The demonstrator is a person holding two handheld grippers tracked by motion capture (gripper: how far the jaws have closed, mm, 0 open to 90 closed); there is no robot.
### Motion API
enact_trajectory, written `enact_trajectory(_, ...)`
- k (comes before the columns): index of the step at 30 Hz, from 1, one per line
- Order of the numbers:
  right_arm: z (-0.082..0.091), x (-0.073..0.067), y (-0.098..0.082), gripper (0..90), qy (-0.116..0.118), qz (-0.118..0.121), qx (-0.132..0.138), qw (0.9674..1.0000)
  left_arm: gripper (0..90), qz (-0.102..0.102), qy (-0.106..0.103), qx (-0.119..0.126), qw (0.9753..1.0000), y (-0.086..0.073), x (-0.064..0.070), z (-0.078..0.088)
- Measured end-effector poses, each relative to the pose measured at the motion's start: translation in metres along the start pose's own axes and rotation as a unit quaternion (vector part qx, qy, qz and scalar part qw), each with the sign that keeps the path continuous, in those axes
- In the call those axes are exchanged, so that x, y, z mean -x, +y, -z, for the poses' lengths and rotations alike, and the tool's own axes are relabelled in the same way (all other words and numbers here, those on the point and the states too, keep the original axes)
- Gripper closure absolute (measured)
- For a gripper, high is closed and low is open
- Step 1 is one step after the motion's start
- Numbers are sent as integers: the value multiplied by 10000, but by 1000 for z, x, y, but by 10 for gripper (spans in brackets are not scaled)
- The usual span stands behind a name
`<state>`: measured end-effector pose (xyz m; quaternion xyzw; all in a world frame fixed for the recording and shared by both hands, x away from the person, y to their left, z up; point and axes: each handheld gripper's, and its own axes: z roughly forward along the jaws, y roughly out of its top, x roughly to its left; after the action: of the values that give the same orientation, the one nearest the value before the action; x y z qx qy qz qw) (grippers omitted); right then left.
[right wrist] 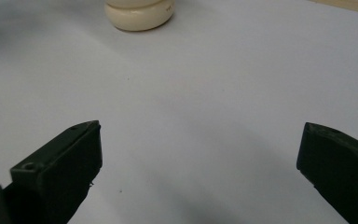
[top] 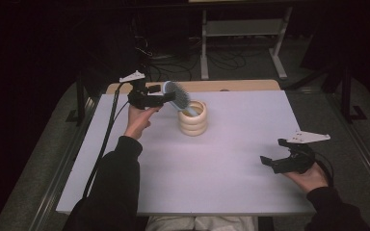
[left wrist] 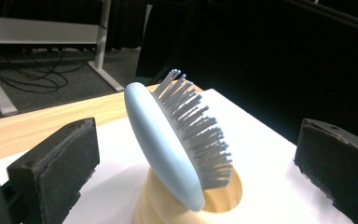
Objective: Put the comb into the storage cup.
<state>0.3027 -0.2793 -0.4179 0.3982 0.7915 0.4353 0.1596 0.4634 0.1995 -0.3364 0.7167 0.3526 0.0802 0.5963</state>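
STEP: hairbrush (top: 178,95) stood handle-down in ringed wooden holder (top: 193,120), at 12 o'clock on white table (top: 221,178) | LEFT: left gripper (top: 166,96) released, jaws wide either side of brush head | RIGHT: right gripper (top: 273,154) released, empty, at 4 o'clock | ADVICE: retreat straight back toward 9 o'clock, avoiding bristles, so brush stays leaning.

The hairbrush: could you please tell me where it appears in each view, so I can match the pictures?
High view: the hairbrush sits left of centre near the table's far edge, standing tilted in the wooden holder.
Left gripper view: centre, head up, its lower end inside the holder's opening, between the open tongs.
Right gripper view: not in it.
Shared landmark: the wooden holder, whose base lies at the top edge of the right gripper view.
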Motion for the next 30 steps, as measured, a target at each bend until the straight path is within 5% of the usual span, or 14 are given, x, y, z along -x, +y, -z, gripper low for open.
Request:
enact_trajectory(9,-1,-1,0,0,4,42,-27,10000,0,-206,218,152,9994,0,-3,34)
enact_trajectory(30,-2,-2,0,0,-15,56,-30,10000,0,-336,490,209,9980,-5,-11,74)
